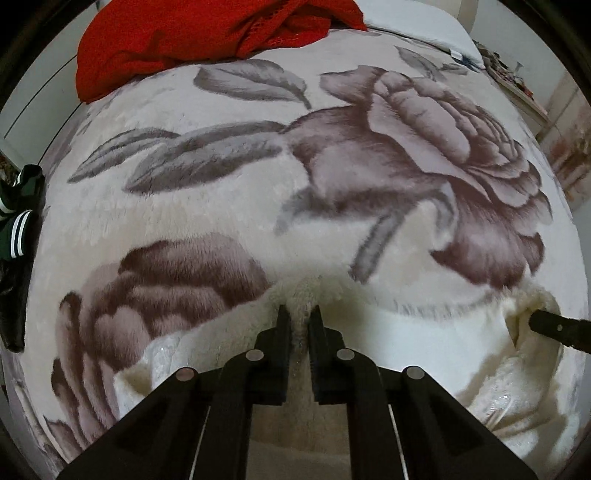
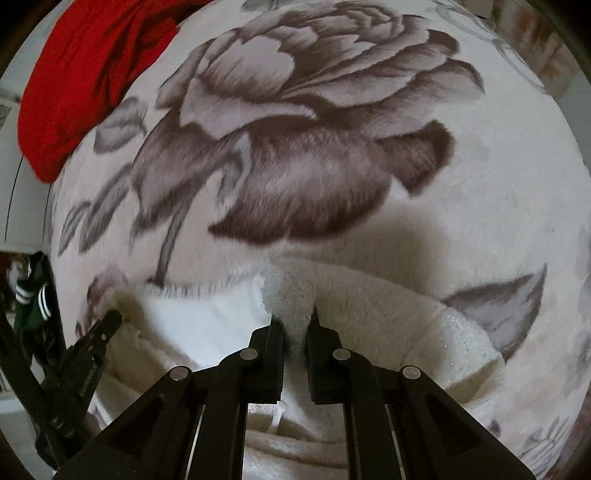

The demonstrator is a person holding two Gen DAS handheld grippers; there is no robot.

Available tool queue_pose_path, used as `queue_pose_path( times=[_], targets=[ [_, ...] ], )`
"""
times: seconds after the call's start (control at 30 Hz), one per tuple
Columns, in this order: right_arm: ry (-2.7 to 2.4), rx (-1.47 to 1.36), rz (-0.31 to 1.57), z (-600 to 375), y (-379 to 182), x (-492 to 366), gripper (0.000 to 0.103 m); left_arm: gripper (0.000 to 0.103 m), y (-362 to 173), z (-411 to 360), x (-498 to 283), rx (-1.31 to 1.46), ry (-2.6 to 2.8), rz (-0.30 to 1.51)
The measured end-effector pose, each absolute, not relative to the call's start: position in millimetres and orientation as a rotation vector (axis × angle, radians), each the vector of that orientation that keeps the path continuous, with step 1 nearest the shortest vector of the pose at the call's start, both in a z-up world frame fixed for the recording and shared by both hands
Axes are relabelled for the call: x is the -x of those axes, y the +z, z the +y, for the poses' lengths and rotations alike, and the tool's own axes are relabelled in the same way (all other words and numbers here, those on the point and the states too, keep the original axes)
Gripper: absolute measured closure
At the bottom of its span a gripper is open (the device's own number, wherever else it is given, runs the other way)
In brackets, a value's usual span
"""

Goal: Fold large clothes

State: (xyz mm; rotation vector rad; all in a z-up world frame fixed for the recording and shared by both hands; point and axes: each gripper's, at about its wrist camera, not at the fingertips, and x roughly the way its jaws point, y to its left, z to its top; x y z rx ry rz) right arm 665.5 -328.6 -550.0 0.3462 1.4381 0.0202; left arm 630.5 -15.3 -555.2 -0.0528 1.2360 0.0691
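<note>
A fluffy white garment [image 1: 424, 354] lies at the near edge of a bed covered by a cream blanket with large mauve roses [image 1: 369, 166]. My left gripper [image 1: 300, 314] is shut on a bunched edge of the white garment. My right gripper [image 2: 293, 317] is shut on another bunched edge of the same garment [image 2: 388, 314]. The right gripper's tip shows at the right of the left wrist view [image 1: 546, 326], and the left gripper shows at the lower left of the right wrist view [image 2: 107, 325]. The garment stretches between the two grippers.
A crumpled red garment [image 1: 192, 40] lies at the far left of the bed, also in the right wrist view [image 2: 81, 81]. A green garment with white stripes [image 1: 18, 218] hangs off the left edge. A white pillow [image 1: 424, 33] is at the far right.
</note>
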Motion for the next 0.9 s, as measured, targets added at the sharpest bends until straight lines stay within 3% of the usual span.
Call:
queue_pose_path(
  times=[0.1,0.2,0.27,0.3,0.33,0.37,0.53,0.9],
  targets=[
    [0.025,-0.304,1.436,-326,-558,-672,0.093,0.096,-568,-20,-632,0.030,0.069,1.280],
    [0.136,-0.325,1.537,-331,-577,-673,0.087,0.087,-553,-32,-612,-0.045,0.039,1.241],
    [0.239,-0.409,1.537,-351,-564,-663,0.072,0.057,-536,-37,-592,-0.066,0.039,1.202],
    [0.266,-0.443,1.522,-364,-552,-653,0.059,0.046,-528,-39,-580,-0.042,0.017,1.182],
    [0.278,-0.459,1.499,-384,-536,-640,0.051,0.022,-521,-39,-567,-0.011,0.005,1.164],
    [0.266,-0.456,1.482,-398,-525,-632,0.050,0.016,-515,-40,-558,0.010,0.002,1.146],
    [0.103,-0.550,1.489,-495,-516,-569,0.046,0.016,-499,-51,-494,0.036,0.099,1.066],
    [0.085,-1.211,1.647,-540,-665,-552,0.046,0.016,-534,-81,-411,-0.073,0.244,1.142]
  ],
)
